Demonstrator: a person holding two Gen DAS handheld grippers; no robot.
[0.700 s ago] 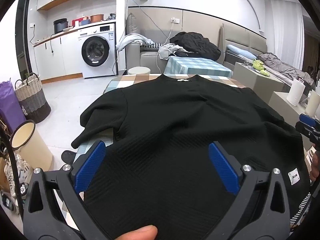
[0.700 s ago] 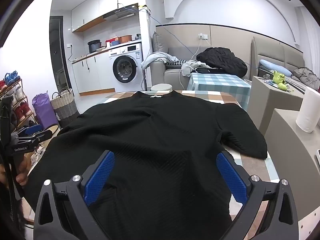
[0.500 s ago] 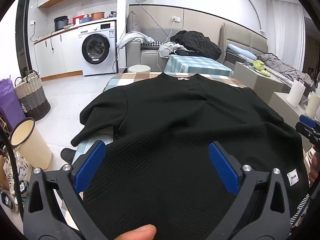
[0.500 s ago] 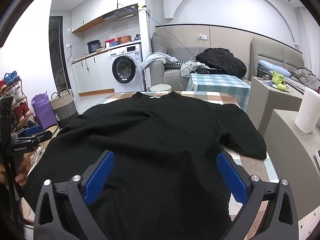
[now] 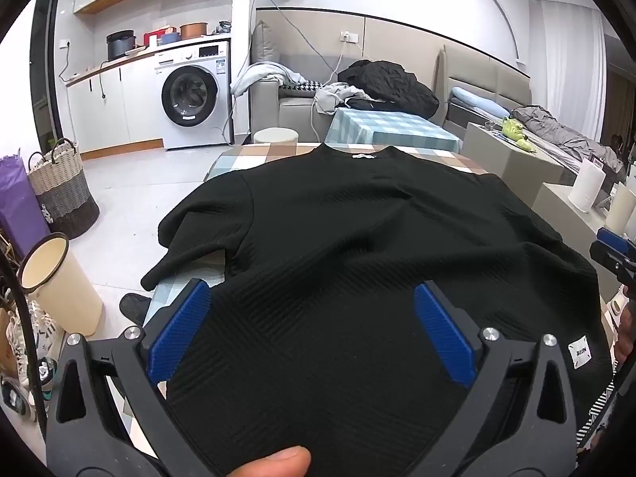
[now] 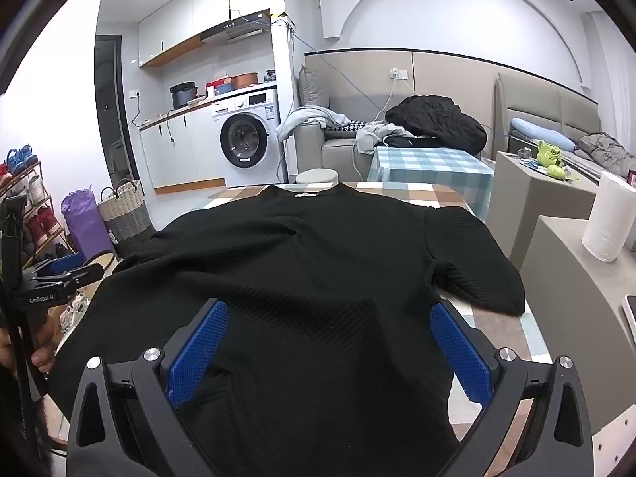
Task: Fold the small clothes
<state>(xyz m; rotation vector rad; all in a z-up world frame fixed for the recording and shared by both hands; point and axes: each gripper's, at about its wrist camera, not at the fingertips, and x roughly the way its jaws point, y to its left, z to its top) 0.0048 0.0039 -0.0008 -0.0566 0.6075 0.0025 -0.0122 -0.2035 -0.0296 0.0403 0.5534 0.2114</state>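
We see almost nothing shift since a moment ago: the black ribbed knit top point(image 5: 357, 262) lies flat on the checked tablecloth table point(image 6: 433, 190), unfolded, while our left gripper point(image 5: 312, 334) and right gripper point(image 6: 328, 351) hover wide open, holding nothing.

A lived-in studio home: at ten o'clock a washing machine point(image 6: 246, 141) under a kitchen counter point(image 6: 175, 113) with pots and a range hood point(image 6: 234, 30), at one o'clock a clothes-strewn sofa point(image 6: 397, 139), at nine o'clock a shoe rack point(image 6: 28, 206) and laundry basket point(image 6: 123, 214).
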